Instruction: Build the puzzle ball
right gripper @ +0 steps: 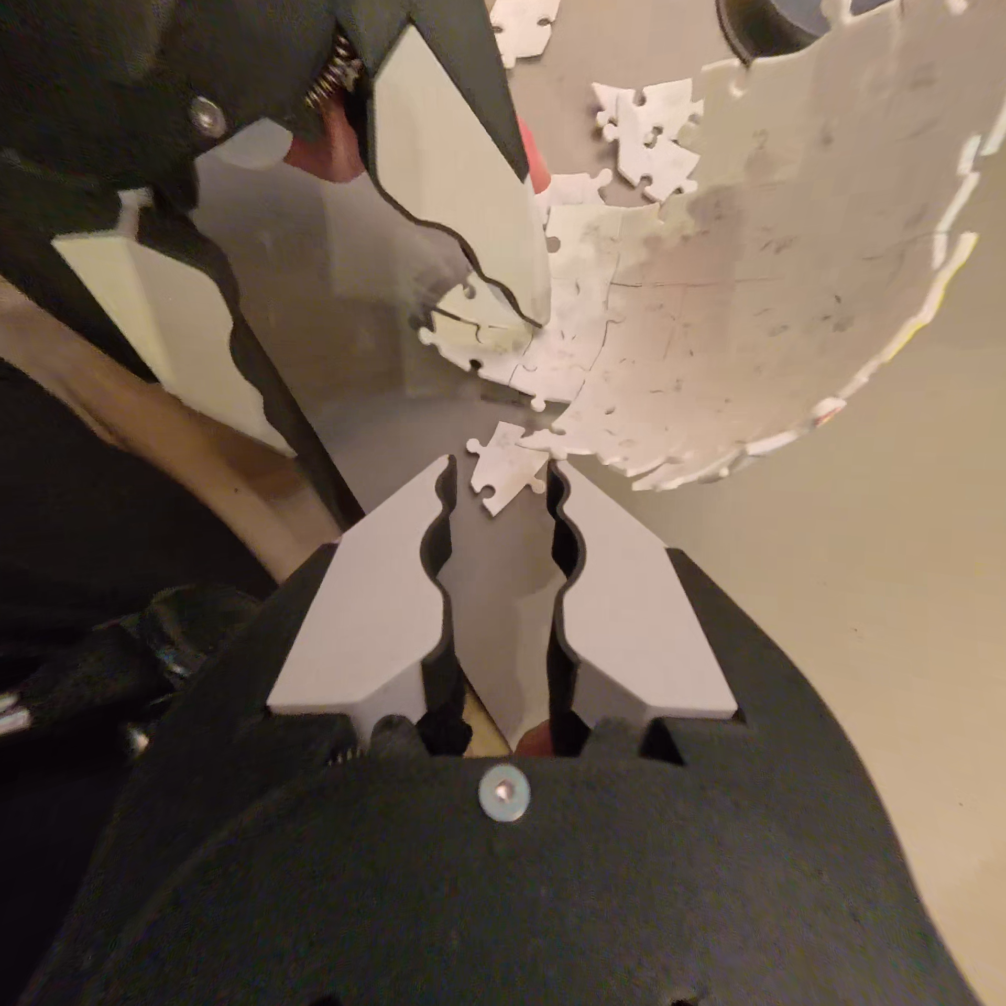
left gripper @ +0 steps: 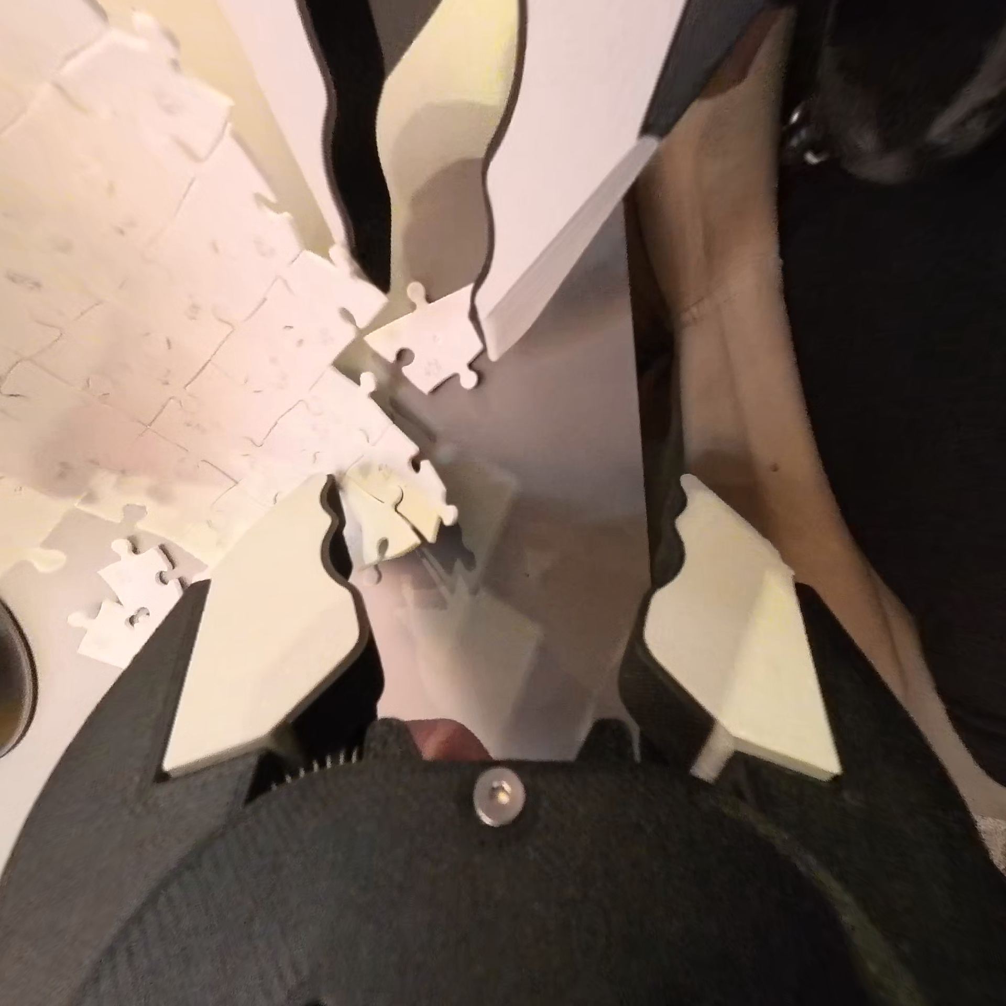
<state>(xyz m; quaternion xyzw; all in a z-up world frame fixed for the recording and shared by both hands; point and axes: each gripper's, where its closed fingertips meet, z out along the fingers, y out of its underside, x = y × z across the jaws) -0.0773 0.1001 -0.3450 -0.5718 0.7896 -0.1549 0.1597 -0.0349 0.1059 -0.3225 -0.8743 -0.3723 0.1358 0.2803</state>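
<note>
Two hand-held grippers meet at the edge of the puzzle ball (right gripper: pixel 735 305), a half-built curved shell of white interlocking pieces with faint grey marks on the inner face and a toothed, unfinished rim. It is on the right of the right wrist view, its lower edge near the grey tabletop (right gripper: pixel 816 599).

Each gripper has a black rough body and pale smooth fingers with wavy black inner edges. The left hand-held gripper (left gripper: pixel 506 522) is spread wide, released; one fingertip touches the shell's edge. The right hand-held gripper (right gripper: pixel 501 484) stands partly apart, and a single puzzle piece (right gripper: pixel 503 468) lies at its tips; I cannot tell if it is really pinched.

Some loose pieces (right gripper: pixel 648 141) lie on the far tabletop. A person's forearm (left gripper: pixel 735 435) is at the right of the left wrist view.
</note>
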